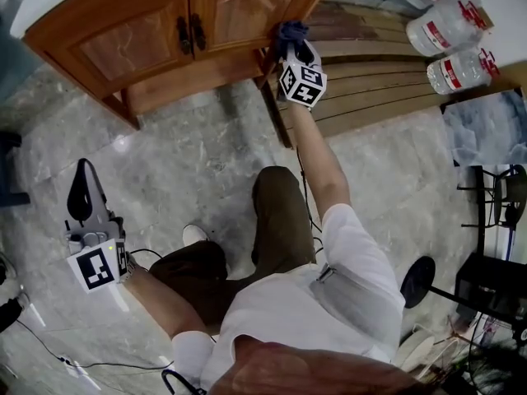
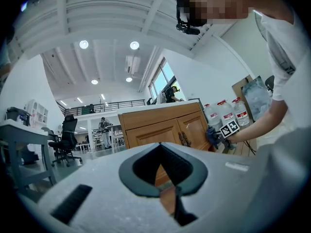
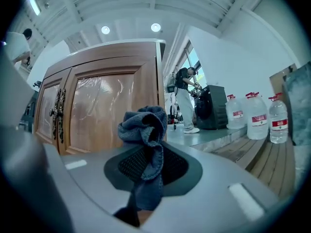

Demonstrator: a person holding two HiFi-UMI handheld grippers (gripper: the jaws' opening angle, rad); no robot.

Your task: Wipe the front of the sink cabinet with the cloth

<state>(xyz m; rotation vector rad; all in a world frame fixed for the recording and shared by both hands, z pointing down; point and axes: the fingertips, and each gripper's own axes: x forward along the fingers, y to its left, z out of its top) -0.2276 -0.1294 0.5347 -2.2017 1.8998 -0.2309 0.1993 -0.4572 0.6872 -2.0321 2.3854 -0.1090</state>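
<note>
Person crouching on the pale stone floor [image 1: 198,155] in front of the wooden cabinet [image 1: 156,76], one gripper in each hand. The right gripper [image 1: 293,46] is reaching forward at arm's length to the cabinet's right front corner. Its fingers are clenching a bunched blue cloth [image 1: 291,30]. In the right gripper view the cloth [image 3: 144,126] is standing up out of the closed fingers of the right gripper [image 3: 145,176] and hanging down between them. The right door [image 3: 104,113] is lying just behind it, and the cloth is sitting over the door frame's right edge (actual contact with the wood cannot be confirmed from either view). The two doors are sitting shut, and the dark handles [image 1: 190,33] are meeting at the centre. The left gripper [image 1: 81,179] is hanging low at the person's left side, well apart from the cabinet. In its own view the left gripper [image 2: 173,188] is pointing toward the cabinet [image 2: 160,127] from a distance, and its fingers are pressing together with nothing between them. Right of the cabinet, wooden slats [image 1: 379,85] are running along the floor, and clear water bottles [image 1: 436,31] with red labels are standing at their far end.
</note>
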